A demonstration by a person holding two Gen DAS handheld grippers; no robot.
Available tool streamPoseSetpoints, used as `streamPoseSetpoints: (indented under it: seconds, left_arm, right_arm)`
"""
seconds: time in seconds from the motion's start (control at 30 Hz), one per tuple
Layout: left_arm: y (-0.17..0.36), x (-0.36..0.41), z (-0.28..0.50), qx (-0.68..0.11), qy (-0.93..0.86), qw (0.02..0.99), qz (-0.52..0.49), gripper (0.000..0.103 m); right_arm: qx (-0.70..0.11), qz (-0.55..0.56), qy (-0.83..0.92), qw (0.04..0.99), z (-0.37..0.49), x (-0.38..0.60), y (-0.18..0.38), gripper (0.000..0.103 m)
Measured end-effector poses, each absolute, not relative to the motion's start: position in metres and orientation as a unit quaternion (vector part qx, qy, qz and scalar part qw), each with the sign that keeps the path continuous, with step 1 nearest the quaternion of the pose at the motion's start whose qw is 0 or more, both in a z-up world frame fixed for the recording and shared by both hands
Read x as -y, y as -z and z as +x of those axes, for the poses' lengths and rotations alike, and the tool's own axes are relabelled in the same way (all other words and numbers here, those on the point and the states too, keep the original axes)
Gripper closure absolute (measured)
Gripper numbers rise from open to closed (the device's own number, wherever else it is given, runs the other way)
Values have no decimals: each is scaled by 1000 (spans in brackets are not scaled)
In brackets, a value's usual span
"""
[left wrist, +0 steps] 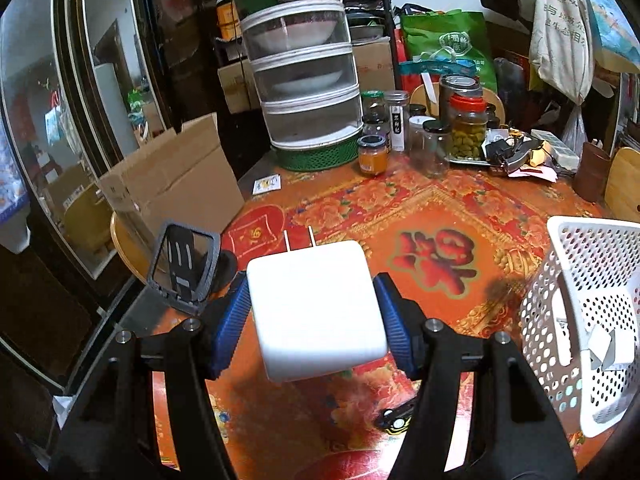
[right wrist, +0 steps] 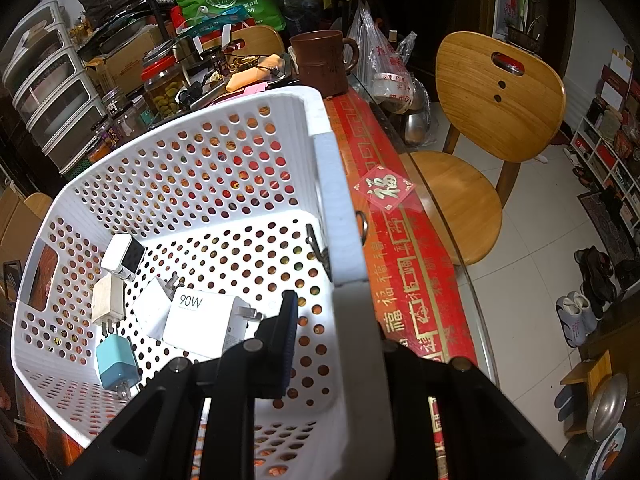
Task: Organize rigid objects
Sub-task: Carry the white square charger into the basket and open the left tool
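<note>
Left gripper (left wrist: 316, 312): closing its blue-padded fingers (left wrist: 232, 316) on both sides of a white charger (left wrist: 316, 308), holding it above the table (left wrist: 440, 216), prongs pointing away.
Right gripper (right wrist: 332, 340): clamping the near right wall of the white basket (right wrist: 200, 168); one finger (right wrist: 286, 340) is sitting inside, the other is hidden behind the wall.
Basket contents: a 90W charger (right wrist: 200, 324), a blue charger (right wrist: 116, 362), a cream plug (right wrist: 107, 300), a white cube adapter (right wrist: 122, 258) and a small white charger (right wrist: 152, 312) are lying near the left corner.
Black item (left wrist: 394, 420): lying on the table under the left gripper.
Far edge: jars (left wrist: 466, 128) and a tiered food cover (left wrist: 304, 60) are standing there.
Right edge: a brown mug (right wrist: 322, 62) is standing beyond the basket.
</note>
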State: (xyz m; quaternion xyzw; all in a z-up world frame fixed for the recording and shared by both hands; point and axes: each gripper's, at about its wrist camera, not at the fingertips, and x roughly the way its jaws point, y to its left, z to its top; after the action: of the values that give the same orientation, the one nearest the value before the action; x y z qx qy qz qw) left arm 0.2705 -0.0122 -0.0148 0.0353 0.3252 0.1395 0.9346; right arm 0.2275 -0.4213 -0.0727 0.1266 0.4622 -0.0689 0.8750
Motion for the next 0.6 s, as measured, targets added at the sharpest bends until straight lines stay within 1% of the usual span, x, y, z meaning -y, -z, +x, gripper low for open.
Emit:
streamPoseSetpoints:
  seconds: [0.33, 0.6]
  left_arm:
    - [-18, 43, 259, -303, -125, 943, 56, 44]
    - [-35, 88, 251, -295, -92, 949, 68, 44]
  right_arm:
    - [-462, 126, 68, 875, 228, 421, 73, 82]
    - [-461, 127, 69, 875, 229, 421, 73, 82]
